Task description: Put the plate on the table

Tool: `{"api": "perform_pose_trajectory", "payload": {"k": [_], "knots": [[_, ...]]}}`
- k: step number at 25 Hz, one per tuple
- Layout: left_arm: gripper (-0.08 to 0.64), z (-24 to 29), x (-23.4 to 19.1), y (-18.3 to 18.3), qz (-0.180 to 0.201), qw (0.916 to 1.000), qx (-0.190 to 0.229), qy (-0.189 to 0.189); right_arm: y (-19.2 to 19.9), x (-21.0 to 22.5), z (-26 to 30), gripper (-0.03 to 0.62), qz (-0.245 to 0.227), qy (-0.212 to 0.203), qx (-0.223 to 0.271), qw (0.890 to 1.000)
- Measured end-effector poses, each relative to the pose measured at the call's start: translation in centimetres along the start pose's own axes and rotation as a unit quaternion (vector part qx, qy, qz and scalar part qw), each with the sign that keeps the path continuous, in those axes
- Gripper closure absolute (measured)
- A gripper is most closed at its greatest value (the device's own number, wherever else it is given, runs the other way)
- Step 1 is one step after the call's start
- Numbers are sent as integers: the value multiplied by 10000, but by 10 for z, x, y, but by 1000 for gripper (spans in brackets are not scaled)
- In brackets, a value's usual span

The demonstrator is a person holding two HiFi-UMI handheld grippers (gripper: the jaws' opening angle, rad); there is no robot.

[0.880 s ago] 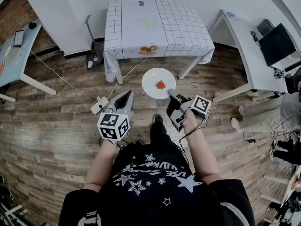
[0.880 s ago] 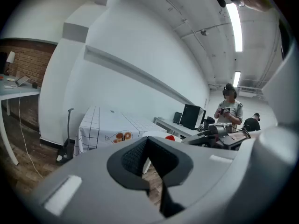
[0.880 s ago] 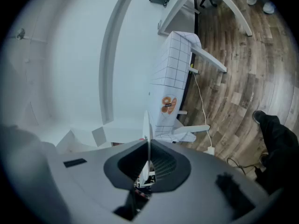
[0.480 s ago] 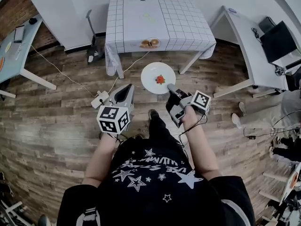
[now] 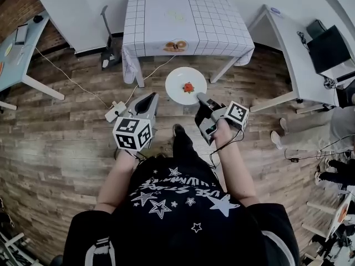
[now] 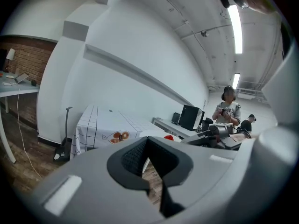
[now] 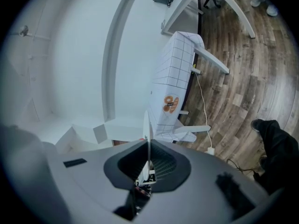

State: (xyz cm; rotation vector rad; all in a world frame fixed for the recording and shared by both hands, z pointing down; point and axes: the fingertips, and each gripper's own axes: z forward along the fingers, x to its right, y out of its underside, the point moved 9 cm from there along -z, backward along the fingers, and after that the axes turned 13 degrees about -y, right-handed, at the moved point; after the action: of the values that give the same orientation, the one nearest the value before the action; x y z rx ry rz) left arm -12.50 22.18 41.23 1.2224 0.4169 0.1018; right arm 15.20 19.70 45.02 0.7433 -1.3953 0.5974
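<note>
A white plate (image 5: 180, 81) with a small red piece of food (image 5: 188, 87) on it hangs level over the wooden floor, a little short of the table (image 5: 211, 26) with the checked cloth. My right gripper (image 5: 198, 97) is shut on the plate's near rim. The right gripper view has the plate (image 7: 147, 125) edge-on, rising from between the jaws of my right gripper (image 7: 148, 164), with the table (image 7: 175, 85) beyond. My left gripper (image 5: 148, 100) stays left of the plate, shut and holding nothing. The left gripper view has that gripper (image 6: 150, 171) low, the plate (image 6: 154, 135) and table (image 6: 100, 122) ahead.
A power strip (image 5: 115, 115) and its cable lie on the floor left of the plate. A grey desk (image 5: 291, 49) with a monitor (image 5: 327, 49) stands at the right, a pale blue table (image 5: 16, 54) at the left. A person's legs (image 5: 310, 137) show at the right edge.
The plate and my right gripper have moved a little forward toward the checked table. My left gripper has kept its place beside them.
</note>
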Motion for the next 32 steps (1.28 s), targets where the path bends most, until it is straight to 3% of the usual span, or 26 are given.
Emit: {"api": "perform_pose_trajectory", "payload": {"k": [3,9,15,22,32], "knots": [[551,8,6,-1,76,9999,35,56,-8,0,2,569,-26,-115,32,9999],[551,44,15,-18,-43,10000,-1,13,-45,-8,16,569,-128,66,-131,9998],[551,36,15,-5,-77,9999,-56,109,-38,-4,6,569,-214,51,-124,9997],[551,64,8,-17,-58,9997,-114,-205,-77,-1,39,569,-102,-52,-300,9995],[551,129,15,-45,79,9984,120,-552,-150,-5,82,569,-230,-326,-453,9982]]}}
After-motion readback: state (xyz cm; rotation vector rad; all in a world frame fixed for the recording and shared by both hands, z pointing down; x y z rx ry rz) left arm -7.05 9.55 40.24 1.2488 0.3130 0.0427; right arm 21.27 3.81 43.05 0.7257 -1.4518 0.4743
